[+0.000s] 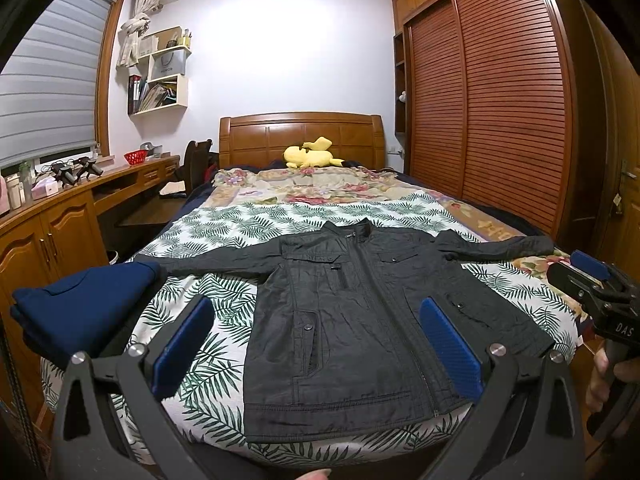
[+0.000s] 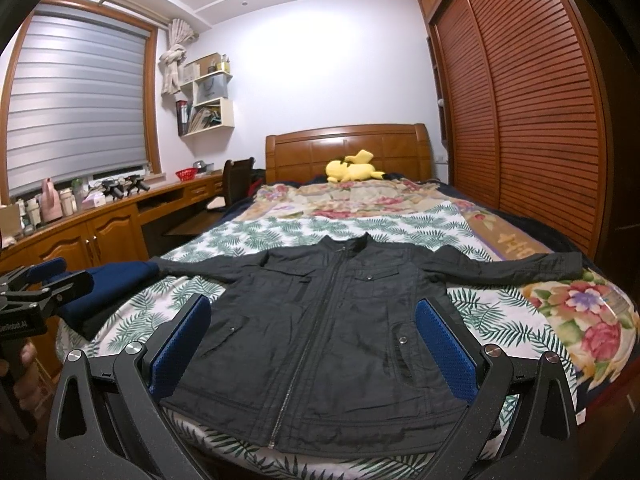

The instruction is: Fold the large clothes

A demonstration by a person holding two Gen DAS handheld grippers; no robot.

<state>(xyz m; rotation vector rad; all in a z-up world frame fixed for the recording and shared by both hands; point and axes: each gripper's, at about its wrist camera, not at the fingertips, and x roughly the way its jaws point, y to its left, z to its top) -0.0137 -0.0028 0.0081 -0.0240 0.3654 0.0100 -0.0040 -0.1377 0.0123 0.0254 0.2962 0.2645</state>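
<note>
A black zip jacket (image 1: 360,320) lies flat, front up, on the leaf-print sheet (image 1: 224,232) at the foot of the bed, both sleeves spread out sideways. It also shows in the right wrist view (image 2: 320,328). My left gripper (image 1: 316,344) is open and empty, held above the jacket's hem, left of the zip. My right gripper (image 2: 312,344) is open and empty above the hem, around the zip. Each gripper shows at the edge of the other's view: the right gripper (image 1: 592,280) and the left gripper (image 2: 40,284).
A folded navy garment (image 1: 80,312) lies on the bed's left corner, over the left sleeve's end. A yellow plush (image 1: 312,154) lies by the headboard. A wooden desk (image 1: 60,216) runs along the left. A slatted wardrobe (image 1: 500,100) stands on the right.
</note>
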